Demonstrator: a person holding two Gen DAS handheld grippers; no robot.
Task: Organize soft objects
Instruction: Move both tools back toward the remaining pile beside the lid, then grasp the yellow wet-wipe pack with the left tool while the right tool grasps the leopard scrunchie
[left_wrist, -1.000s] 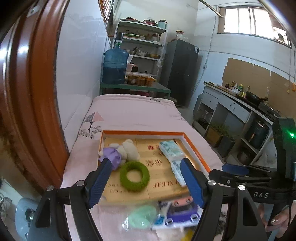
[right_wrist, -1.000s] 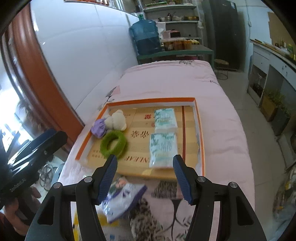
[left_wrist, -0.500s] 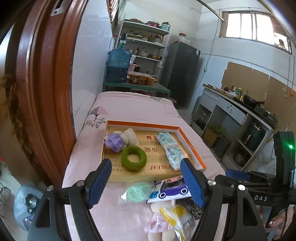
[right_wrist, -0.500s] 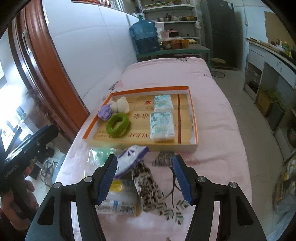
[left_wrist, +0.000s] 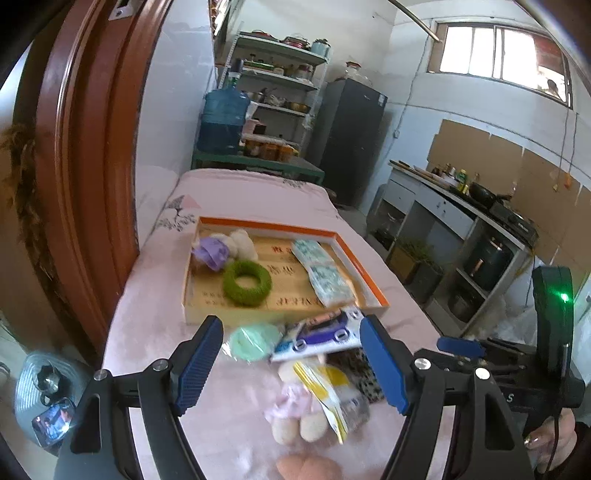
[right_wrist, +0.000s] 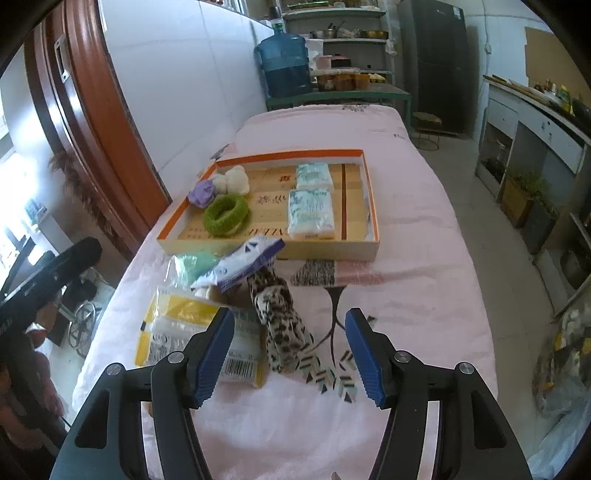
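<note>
Soft objects lie heaped on the pink bedcover just in front of the orange-rimmed tray: a leopard-print plush, a purple-and-white packet, a mint-green pouch and a yellow-edged bag. All are judged light and yielding; the plastic-wrapped ones are likely slippery, so a pinch across the plush's narrow middle is judged the surest hold. The right gripper is held open and empty over the plush; the left gripper is likewise spread wide, holding nothing. In the left view the pile is blurred, and a pale doll under the bag is hard to make out.
</note>
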